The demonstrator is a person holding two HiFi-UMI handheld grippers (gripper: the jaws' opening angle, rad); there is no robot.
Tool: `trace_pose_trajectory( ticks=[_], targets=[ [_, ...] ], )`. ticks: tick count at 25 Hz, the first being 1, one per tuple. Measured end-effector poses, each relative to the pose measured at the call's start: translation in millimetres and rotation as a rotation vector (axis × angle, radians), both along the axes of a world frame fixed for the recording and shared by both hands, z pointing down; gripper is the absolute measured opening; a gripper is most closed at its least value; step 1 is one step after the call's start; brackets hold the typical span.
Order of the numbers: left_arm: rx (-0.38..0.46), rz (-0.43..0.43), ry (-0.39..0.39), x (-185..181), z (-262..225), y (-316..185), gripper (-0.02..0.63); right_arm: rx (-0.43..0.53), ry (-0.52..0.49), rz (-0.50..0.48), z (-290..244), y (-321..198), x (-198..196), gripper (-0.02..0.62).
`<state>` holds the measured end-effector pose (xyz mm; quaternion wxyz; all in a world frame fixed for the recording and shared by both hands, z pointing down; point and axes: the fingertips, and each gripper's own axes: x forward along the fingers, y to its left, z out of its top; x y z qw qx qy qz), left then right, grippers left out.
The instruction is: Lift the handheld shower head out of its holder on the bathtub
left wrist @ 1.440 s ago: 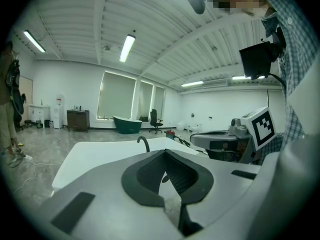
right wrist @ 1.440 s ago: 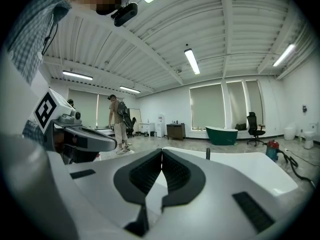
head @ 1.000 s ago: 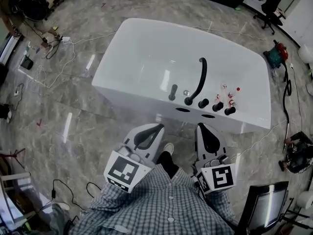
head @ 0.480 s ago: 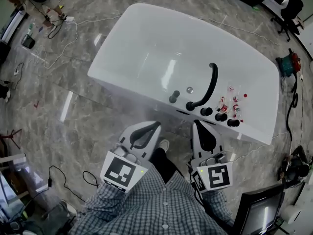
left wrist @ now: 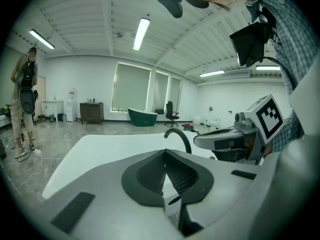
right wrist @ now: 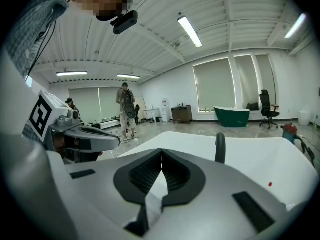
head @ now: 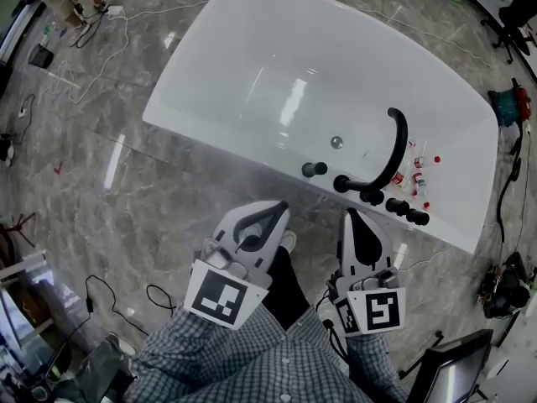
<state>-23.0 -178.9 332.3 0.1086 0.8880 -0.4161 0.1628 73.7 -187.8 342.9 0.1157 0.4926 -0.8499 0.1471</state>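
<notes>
Below me on the grey floor sits one big white bathtub [head: 252, 74]. My two tongs, left gripper [head: 270, 212] and right gripper [head: 353, 219], hang just short of it. Both are squeezed shut on nothing. On its near rim I see one curved black tap [head: 393, 154], one black shower head [head: 315, 170] standing in its holder, and three black knobs [head: 394, 206].

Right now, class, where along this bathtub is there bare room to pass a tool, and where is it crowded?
Bare: the near rim from the bathtub's left corner to the handheld shower head, and the basin around the drain. Crowded: right of that, where curved spout, black knobs and small bottles cluster.
</notes>
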Motion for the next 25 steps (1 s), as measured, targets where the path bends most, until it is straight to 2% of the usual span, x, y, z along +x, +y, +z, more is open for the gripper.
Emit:
trace_pose_trajectory(
  ticks=[8,16,25],
  targets=[
    [-0.068,0.070,-0.018,6,69,-14,0.009,-0.076,0.042,0.031,67,-16,0,0.015],
    [-0.101,0.073,-0.002,14,137,-40,0.009,-0.129,0.041,0.046,133,-33,0,0.015],
    [-0.128,0.097,-0.007,23,197,-58,0.009,-0.132,0.042,0.042,185,-45,4,0.015]
  ],
)
